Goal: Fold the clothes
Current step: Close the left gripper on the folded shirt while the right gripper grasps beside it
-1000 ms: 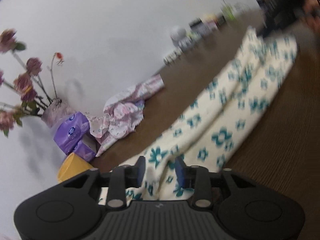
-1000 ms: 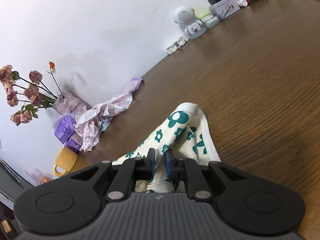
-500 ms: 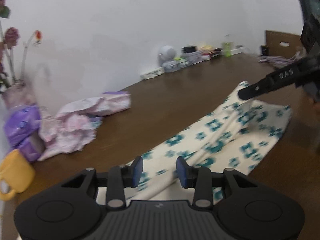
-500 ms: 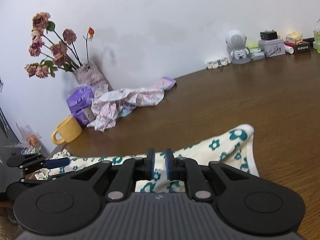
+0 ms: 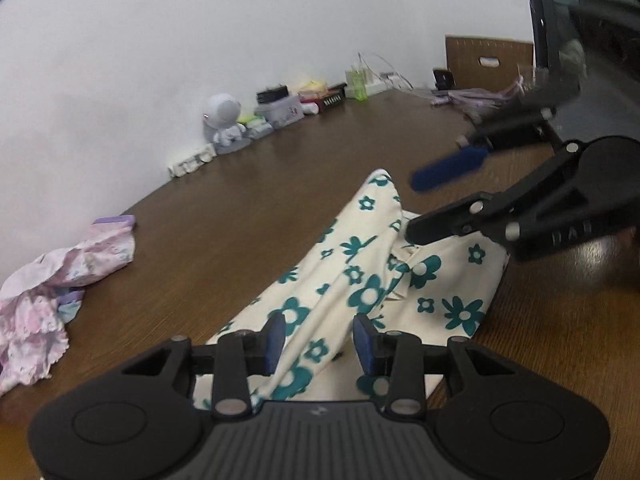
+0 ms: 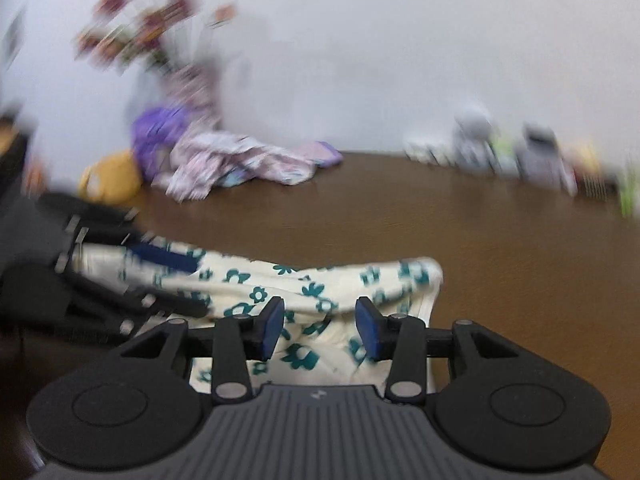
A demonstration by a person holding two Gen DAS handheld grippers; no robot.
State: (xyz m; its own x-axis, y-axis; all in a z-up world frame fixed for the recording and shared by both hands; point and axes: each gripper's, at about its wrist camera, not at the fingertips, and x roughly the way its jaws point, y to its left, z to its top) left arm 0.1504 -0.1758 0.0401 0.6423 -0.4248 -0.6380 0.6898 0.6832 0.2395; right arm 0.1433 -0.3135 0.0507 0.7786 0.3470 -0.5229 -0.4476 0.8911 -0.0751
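Here is the cream garment with teal flowers (image 5: 360, 280), bunched lengthwise across the middle of the brown tabletop (image 5: 248, 184), one narrow end reaching toward the wall edge. The left gripper (image 5: 320, 338) hangs over the near end of it with its jaws partly apart; a raised ridge of the cloth runs up between the blue pads (image 5: 275, 336), but the pads stand clear on both sides, so nothing is pinched. Over to the right gripper (image 6: 320, 326): its jaws are opening at this moment, blue pads (image 6: 366, 328) spread apart, the folded cream cloth (image 6: 320, 288) lying below and between them with no visible squeeze on it. From the left wrist view that right gripper (image 5: 412, 208) appears side-on over the far right part of the garment, its lower black finger tip just above or touching the fabric, which of the two is unclear. The right wrist picture is blurred.

Along the wall edge lies a crumpled pink garment (image 5: 60, 276), with a yellow mug (image 6: 108, 178) and a purple pack (image 6: 156, 140) near the left corner, and a small white robot figure (image 5: 224, 124) farther along.
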